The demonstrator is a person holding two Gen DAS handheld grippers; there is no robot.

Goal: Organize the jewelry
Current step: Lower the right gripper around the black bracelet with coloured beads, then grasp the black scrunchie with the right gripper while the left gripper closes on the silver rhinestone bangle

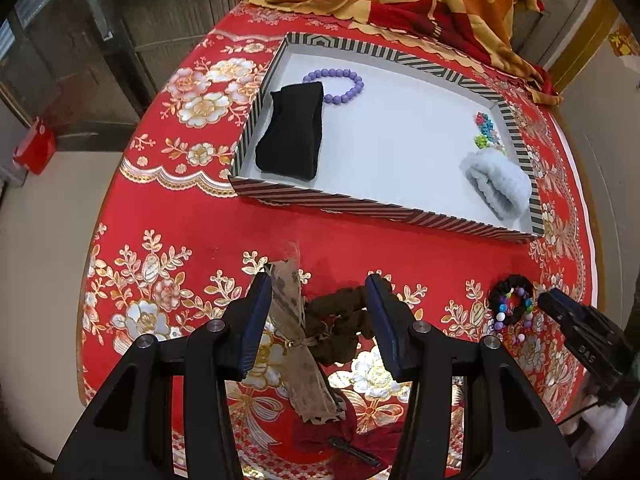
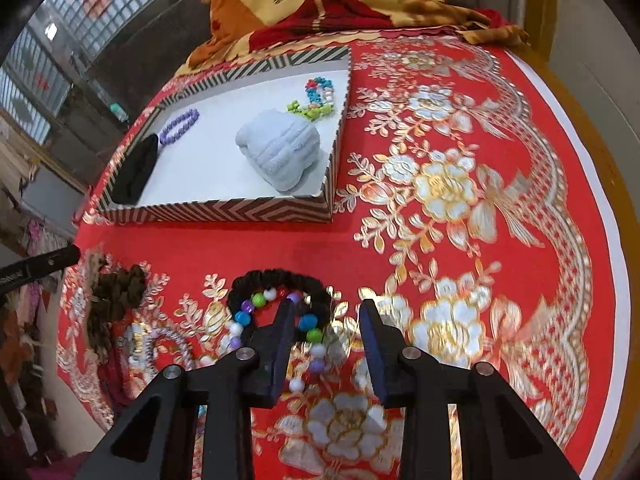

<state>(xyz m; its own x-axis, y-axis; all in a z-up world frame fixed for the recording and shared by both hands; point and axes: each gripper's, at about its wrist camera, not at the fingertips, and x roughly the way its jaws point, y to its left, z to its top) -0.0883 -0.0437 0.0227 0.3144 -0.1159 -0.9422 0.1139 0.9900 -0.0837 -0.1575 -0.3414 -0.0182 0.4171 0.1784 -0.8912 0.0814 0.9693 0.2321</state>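
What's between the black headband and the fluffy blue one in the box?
Nothing: only the bare white floor of the box lies between the black headband and the fluffy blue headband. The left wrist view shows this best.

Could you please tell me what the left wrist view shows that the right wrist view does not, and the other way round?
Only the left wrist view shows the red clip near its bottom edge and the open left gripper astride the brown scrunchie. Only the right wrist view shows the open right gripper with one finger inside the beaded bracelet. Both show the striped tray holding the black headband, purple bracelet and blue headband.
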